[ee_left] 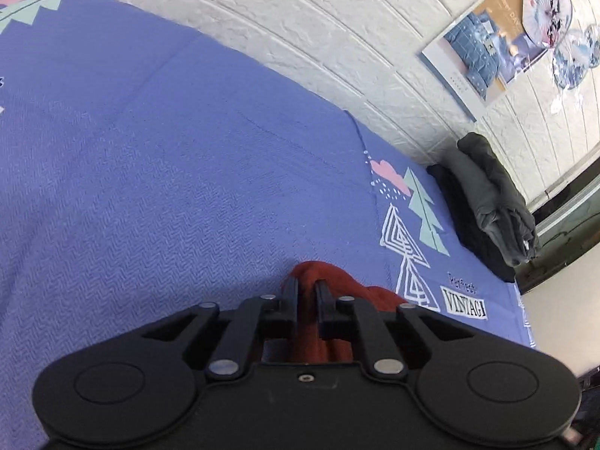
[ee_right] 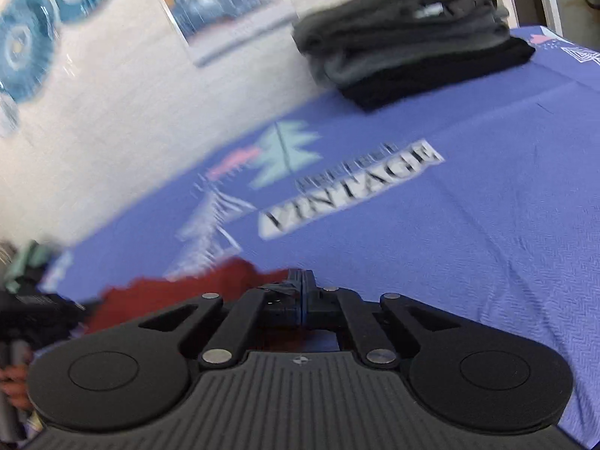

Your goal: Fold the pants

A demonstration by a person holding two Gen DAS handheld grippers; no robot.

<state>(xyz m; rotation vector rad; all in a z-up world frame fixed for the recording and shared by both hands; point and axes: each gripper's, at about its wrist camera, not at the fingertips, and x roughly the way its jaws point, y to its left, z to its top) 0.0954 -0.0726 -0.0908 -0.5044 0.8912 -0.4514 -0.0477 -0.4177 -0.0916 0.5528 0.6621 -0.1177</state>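
The pants are rust-red cloth lying on a blue-violet bedsheet. My left gripper is shut on a bunched fold of them, and the cloth rises between its two fingers. In the right wrist view the same red pants spread to the left of my right gripper. Its jaws are pressed together at the cloth's edge, with a thin strip of red between them. The right view is blurred. Most of the pants lie hidden under both gripper bodies.
A folded pile of dark grey and black clothes sits at the sheet's far corner by the white brick-pattern wall. A poster hangs above it. A person's hand shows at the left edge. The sheet stretches right.
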